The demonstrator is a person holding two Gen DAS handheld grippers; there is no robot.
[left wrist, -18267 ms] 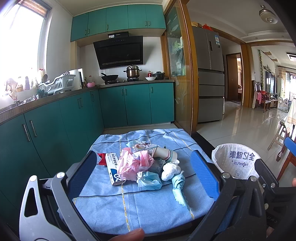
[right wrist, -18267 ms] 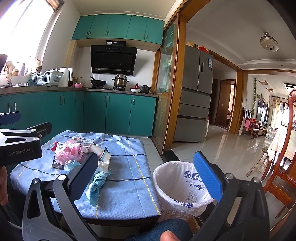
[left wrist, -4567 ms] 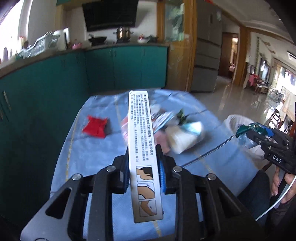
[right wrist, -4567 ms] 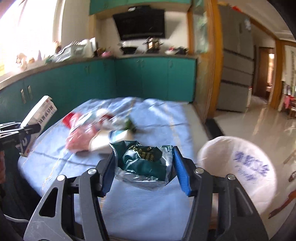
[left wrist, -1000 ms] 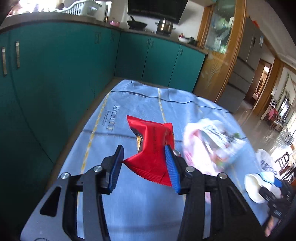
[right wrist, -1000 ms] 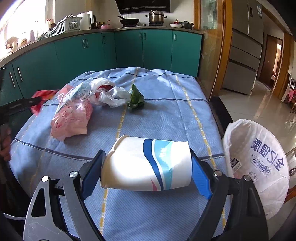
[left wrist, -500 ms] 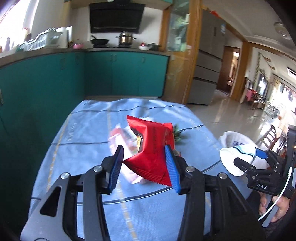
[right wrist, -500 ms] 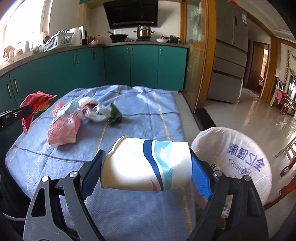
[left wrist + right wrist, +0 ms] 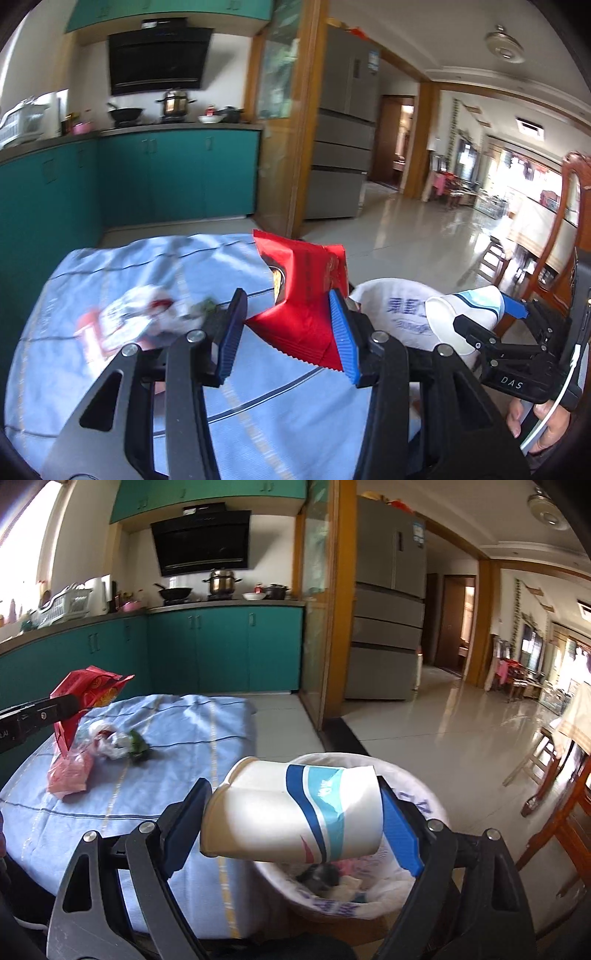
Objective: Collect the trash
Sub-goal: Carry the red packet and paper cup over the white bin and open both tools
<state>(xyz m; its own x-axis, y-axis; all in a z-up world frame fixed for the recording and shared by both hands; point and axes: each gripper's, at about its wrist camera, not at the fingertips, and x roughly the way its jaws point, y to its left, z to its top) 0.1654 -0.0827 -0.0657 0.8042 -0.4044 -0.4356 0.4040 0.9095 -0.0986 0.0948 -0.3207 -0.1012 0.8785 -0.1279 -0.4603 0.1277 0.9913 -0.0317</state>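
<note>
My left gripper [image 9: 291, 332] is shut on a red snack wrapper [image 9: 303, 295], held above the blue cloth-covered table [image 9: 110, 266]. It also shows in the right wrist view [image 9: 88, 694]. My right gripper [image 9: 295, 812] is shut on a squashed white paper cup with blue stripes [image 9: 291, 808], held on its side over the white-lined trash bin [image 9: 417, 801] that stands by the table's right edge. The cup [image 9: 465, 314] and the bin [image 9: 391, 314] also show in the left wrist view. Trash lies inside the bin.
A pink plastic bag [image 9: 68, 775], a white-and-red bag [image 9: 107, 738] and a green scrap [image 9: 138, 747] lie on the table. Teal cabinets [image 9: 221, 653] run behind and to the left. A wooden chair [image 9: 565, 805] stands right of the bin.
Both grippers have swung right toward the bin. The cup now hangs over the bin's opening, and the red wrapper has come closer to the bin.
</note>
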